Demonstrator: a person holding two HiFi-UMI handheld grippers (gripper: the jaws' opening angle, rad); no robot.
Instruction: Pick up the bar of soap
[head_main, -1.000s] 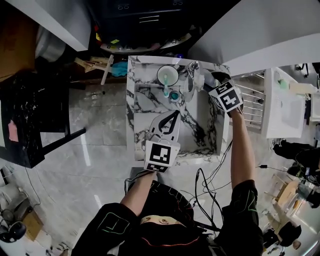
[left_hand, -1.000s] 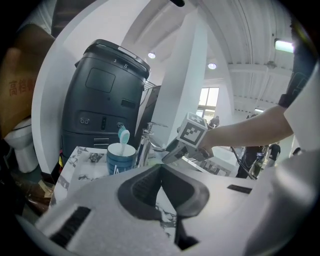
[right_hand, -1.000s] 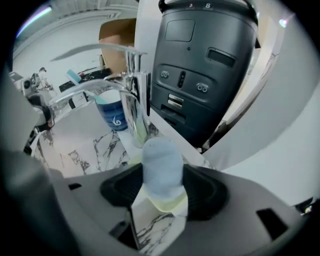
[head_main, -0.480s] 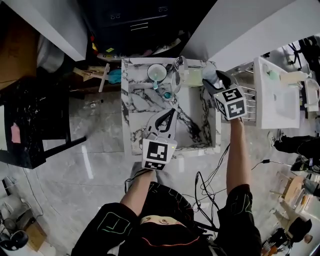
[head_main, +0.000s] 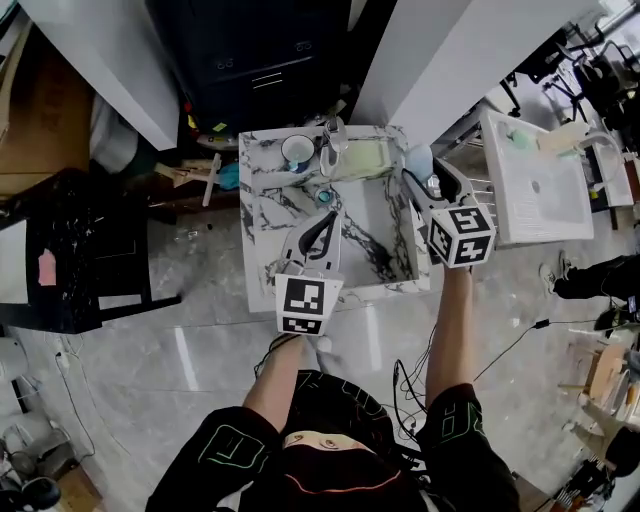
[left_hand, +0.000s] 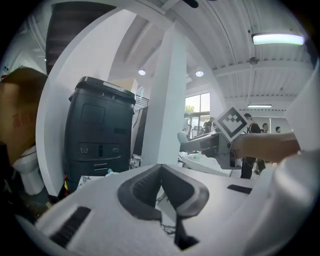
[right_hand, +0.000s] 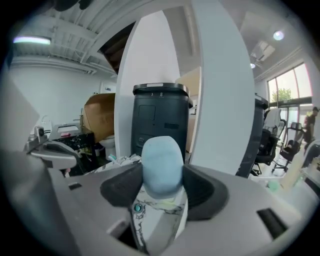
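Observation:
My right gripper (head_main: 419, 173) is shut on the pale blue bar of soap (head_main: 417, 159) and holds it above the back right corner of the marble sink (head_main: 400, 268). In the right gripper view the rounded soap (right_hand: 161, 162) stands up between the two dark pads of that gripper (right_hand: 162, 187). My left gripper (head_main: 331, 220) hangs over the basin's middle, shut, with its tips touching and nothing held. The left gripper view shows those jaws (left_hand: 161, 172) meeting in a point.
A faucet (head_main: 331, 138), a white cup (head_main: 297, 150) and a pale green dish (head_main: 365, 158) stand along the sink's back edge. A dark bin (head_main: 265, 60) is behind the sink. A wire rack (head_main: 482, 190) and a white appliance (head_main: 535, 180) are at the right.
The right gripper has come up and slightly back from the sink's back right corner, now with the soap showing between its jaws. The left gripper has stayed over the basin.

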